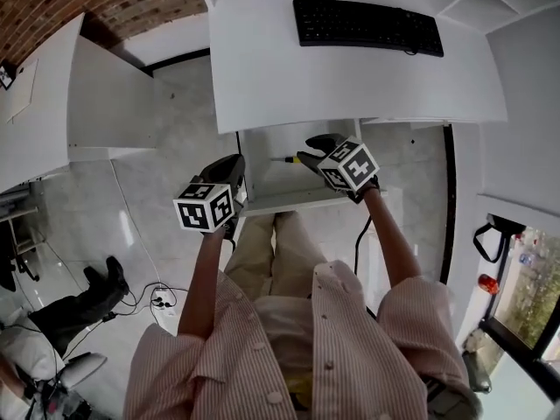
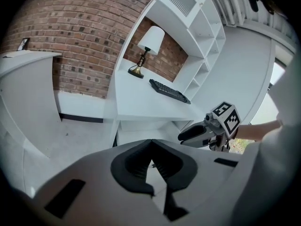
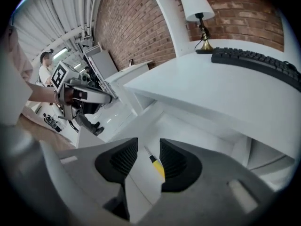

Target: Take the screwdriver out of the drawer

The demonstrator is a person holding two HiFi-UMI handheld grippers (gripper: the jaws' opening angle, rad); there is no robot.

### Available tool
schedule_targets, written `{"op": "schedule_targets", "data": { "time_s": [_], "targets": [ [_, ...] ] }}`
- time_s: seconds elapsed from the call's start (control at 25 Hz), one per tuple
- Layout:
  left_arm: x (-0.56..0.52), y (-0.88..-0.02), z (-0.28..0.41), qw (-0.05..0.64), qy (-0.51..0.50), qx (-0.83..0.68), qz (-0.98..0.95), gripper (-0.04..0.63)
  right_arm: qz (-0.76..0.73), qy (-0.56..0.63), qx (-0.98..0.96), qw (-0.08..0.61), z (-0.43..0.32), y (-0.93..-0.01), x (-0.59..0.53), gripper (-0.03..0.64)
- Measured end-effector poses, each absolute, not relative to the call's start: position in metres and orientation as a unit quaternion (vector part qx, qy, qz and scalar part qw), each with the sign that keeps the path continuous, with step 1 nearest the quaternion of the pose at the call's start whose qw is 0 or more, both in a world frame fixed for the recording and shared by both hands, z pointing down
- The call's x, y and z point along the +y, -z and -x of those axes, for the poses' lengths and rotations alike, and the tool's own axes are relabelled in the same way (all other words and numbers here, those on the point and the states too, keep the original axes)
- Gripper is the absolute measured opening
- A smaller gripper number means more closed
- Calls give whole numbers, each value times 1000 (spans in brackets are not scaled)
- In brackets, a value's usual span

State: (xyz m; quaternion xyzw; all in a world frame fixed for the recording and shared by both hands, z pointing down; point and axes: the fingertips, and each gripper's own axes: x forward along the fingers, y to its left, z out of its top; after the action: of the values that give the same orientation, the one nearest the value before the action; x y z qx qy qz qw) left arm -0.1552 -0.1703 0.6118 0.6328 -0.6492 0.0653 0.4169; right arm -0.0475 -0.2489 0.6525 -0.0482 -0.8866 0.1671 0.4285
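1. Your left gripper (image 1: 234, 168) is beside the left front corner of the drawer (image 1: 289, 201). Its pads are drawn together on nothing. Hold it clear of the other gripper's path. No view shows whether it touches the drawer wall.
2. The drawer stands pulled out beneath the desk (image 1: 350, 68), whose top hides the drawer's back part from the head view.
3. The screwdriver (image 3: 159, 167) lies flat on the drawer floor, thin shaft pointing away from you and yellow handle nearer.
4. Your right gripper (image 3: 146, 149) hangs over it with its jaws spread, gripping nothing yet. The handle lies closer to the right-hand pad, so shift slightly to centre it. Go down until both pads flank the yellow handle, not the thin shaft, then close firmly. Lift straight up before drawing back, so the tip clears the drawer front.
5. The handle's near end is hidden behind the right jaw. In the head view the gripper covers most of the handle, so its full length cannot be made out.
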Motion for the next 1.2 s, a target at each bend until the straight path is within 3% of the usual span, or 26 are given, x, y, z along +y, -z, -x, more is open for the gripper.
{"op": "schedule_targets", "data": {
  "time_s": [0.64, 1.2],
  "targets": [
    [-179, -665, 145, 479, -82, -593, -642, 0, 151, -69, -804, 571, 40, -759, -227, 140],
    [-174, -680, 140, 517, -84, -567, -636, 0, 172, -14, -776, 606, 34, -795, -220, 140]
  ]
}}
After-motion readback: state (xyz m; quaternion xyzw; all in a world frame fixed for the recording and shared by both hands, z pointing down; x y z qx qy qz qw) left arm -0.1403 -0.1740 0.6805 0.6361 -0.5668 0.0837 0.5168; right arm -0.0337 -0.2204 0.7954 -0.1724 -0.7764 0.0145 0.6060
